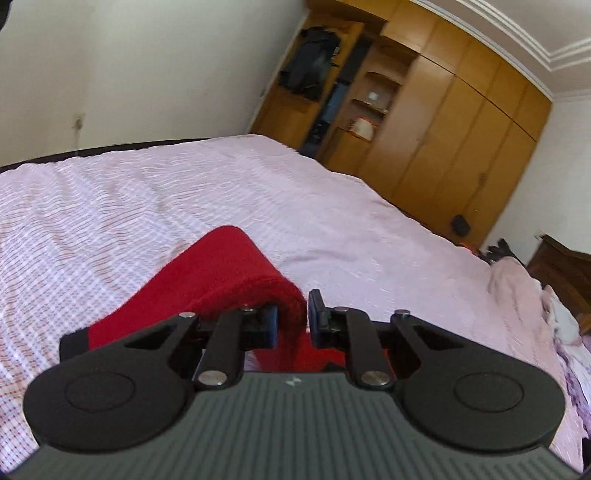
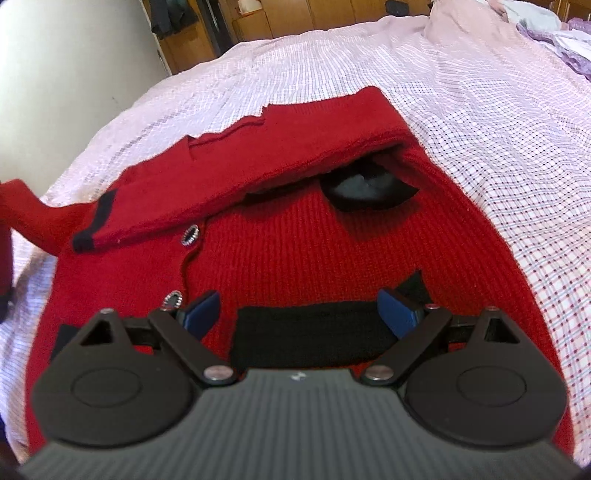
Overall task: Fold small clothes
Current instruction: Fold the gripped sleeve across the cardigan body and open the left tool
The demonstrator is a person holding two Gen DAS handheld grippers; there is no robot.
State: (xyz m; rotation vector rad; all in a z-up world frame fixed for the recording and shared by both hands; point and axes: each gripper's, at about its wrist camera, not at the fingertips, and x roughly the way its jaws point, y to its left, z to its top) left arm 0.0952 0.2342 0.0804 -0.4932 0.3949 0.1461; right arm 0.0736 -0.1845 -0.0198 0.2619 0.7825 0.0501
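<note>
A red knit cardigan [image 2: 295, 243] with black trim and metal buttons [image 2: 190, 234] lies flat on the checked bedspread [image 2: 498, 122]. One sleeve [image 2: 236, 170] is folded across its chest. My right gripper [image 2: 299, 314] hovers open just above the cardigan's lower front, its blue pads on either side of a black band [image 2: 310, 332]. In the left wrist view my left gripper [image 1: 293, 321] is shut on the other red sleeve [image 1: 221, 273], lifted off the bed. That raised sleeve [image 2: 22, 206] shows at the left edge of the right wrist view.
The bed [image 1: 184, 192] stretches ahead to a white wall. A wooden wardrobe [image 1: 443, 122] with open shelves stands beyond its far side. A pink pillow [image 2: 461, 22] and a pile of pale and purple clothes [image 2: 565, 40] lie at the bed's far right.
</note>
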